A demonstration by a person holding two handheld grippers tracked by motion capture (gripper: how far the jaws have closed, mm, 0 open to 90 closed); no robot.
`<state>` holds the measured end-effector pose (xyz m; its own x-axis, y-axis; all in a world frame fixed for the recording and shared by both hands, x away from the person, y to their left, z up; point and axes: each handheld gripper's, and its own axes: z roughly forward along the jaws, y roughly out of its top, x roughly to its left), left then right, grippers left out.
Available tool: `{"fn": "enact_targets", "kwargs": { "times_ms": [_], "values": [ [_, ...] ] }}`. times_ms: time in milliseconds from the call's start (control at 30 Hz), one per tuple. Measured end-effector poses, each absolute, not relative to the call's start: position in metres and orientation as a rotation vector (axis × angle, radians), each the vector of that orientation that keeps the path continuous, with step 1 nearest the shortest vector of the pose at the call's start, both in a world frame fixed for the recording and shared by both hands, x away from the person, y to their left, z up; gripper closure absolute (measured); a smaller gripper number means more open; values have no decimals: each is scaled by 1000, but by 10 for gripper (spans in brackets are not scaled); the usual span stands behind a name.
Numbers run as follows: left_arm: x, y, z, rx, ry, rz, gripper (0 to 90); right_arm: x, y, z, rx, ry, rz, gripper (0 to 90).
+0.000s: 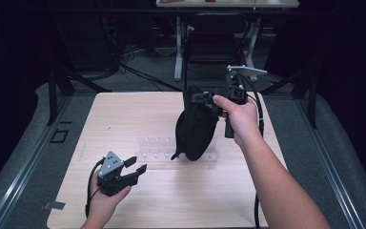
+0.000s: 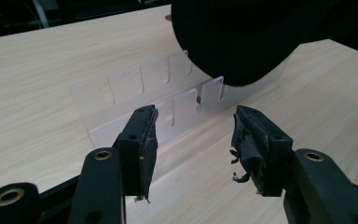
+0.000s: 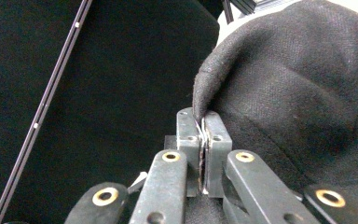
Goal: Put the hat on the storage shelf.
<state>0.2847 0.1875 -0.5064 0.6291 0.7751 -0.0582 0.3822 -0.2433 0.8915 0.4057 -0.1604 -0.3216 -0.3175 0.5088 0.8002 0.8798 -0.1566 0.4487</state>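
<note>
I have the right gripper (image 1: 208,98) pinched tight on an edge of the black fabric bag (image 1: 195,131); in the right gripper view the cloth rim (image 3: 200,109) sits squeezed between the two pads, with the bulk of the bag bulging off to the right of them. Holding it by the rim lets the bag hang straight down, so its bottom rests on or just above the clear plastic rack (image 1: 157,149) on the table (image 1: 124,114); I can't quite tell whether it touches. My left gripper (image 1: 137,166) stands wide and empty, jaws aimed toward the rack. In the left gripper view the rack's slotted clear wall (image 2: 177,109) lies just beyond the fingertips and the bag's rounded underside (image 2: 242,42) hangs above and past them. I judge the open hand is kept ready to steady the bag or rack. I can read no brand, label or writing anywhere.
</note>
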Motion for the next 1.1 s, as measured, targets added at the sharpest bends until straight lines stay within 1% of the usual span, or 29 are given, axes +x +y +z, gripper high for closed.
{"fn": "enact_targets", "kwargs": {
  "times_ms": [267,433,733,933,1033,1067,1100],
  "values": [
    [293,164,-495,1854,875,490,498,409,-153,-322,-1558,-1766,-1476,881],
    [297,143,-485,1882,832,488,499,409,-148,-324,-1542,-1772,-1481,882],
    [299,121,-479,1909,783,478,513,409,-147,-324,-1542,-1767,-1488,881],
    [301,109,-478,1926,760,487,555,408,-147,-326,-1538,-1760,-1494,881],
    [301,103,-477,1940,737,496,596,408,-148,-326,-1541,-1754,-1496,881],
    [301,100,-477,1944,731,506,596,408,-148,-326,-1541,-1754,-1496,881],
    [301,98,-476,1951,727,510,620,408,-148,-326,-1542,-1755,-1496,881]
  ]
}}
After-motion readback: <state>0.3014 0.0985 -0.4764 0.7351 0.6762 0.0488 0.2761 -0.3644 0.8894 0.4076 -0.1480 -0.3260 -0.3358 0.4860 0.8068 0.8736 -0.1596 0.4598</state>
